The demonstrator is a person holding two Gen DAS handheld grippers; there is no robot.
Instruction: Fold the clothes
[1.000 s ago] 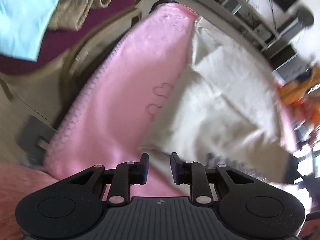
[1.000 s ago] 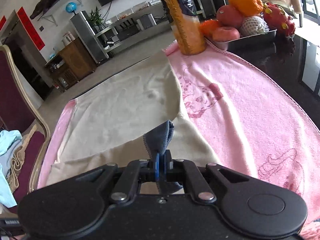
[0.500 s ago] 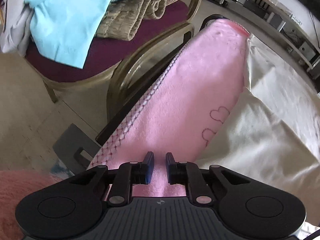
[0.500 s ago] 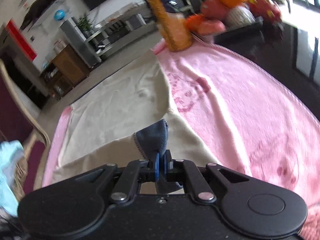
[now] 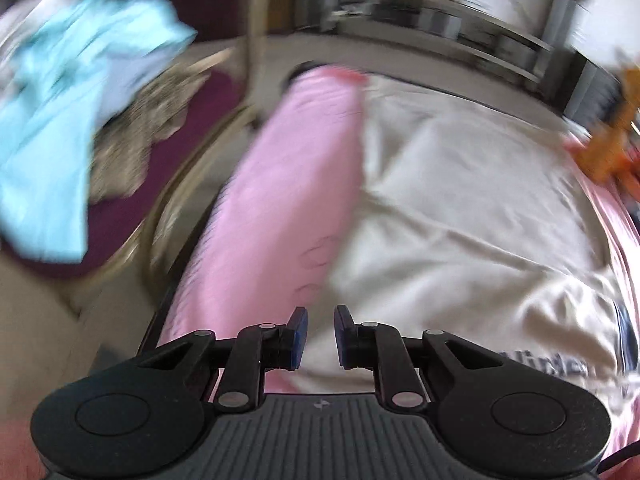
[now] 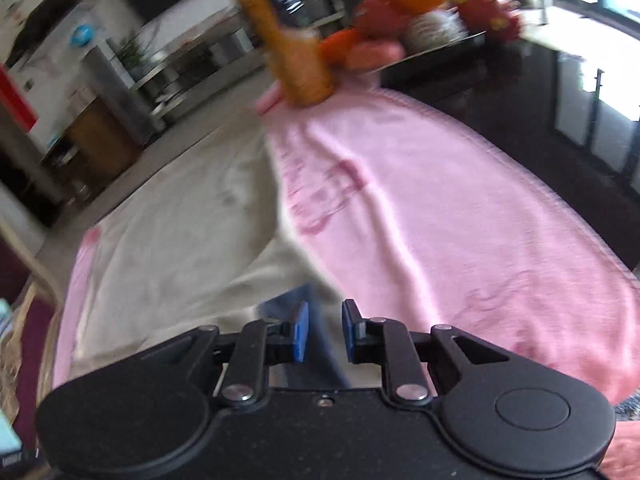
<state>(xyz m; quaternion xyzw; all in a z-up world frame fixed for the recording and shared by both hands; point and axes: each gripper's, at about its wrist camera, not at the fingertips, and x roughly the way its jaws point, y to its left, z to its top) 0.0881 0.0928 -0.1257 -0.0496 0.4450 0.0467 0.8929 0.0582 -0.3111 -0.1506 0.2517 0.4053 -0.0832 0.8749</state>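
Note:
A cream T-shirt [image 5: 460, 216] with dark blue trim and lettering lies folded on a pink towel [image 5: 280, 200] that covers the table. My left gripper [image 5: 320, 336] is open and empty above the near edge, where towel and shirt meet. My right gripper [image 6: 324, 332] is open; the shirt's dark blue trim [image 6: 316, 320] lies between its fingers, no longer pinched. The shirt [image 6: 180, 216] spreads to the left in the right wrist view, with the towel [image 6: 440, 220] to its right.
A chair [image 5: 176, 128] left of the table holds a light blue garment [image 5: 52, 128] and other clothes. An orange bottle [image 6: 288, 36] and a tray of fruit [image 6: 420, 24] stand at the table's far end. The bare dark tabletop [image 6: 580, 128] shows at the right.
My right gripper has opened and let go of the shirt's blue trim. My left gripper has swung back right toward the shirt and opened slightly wider. Both views are motion-blurred.

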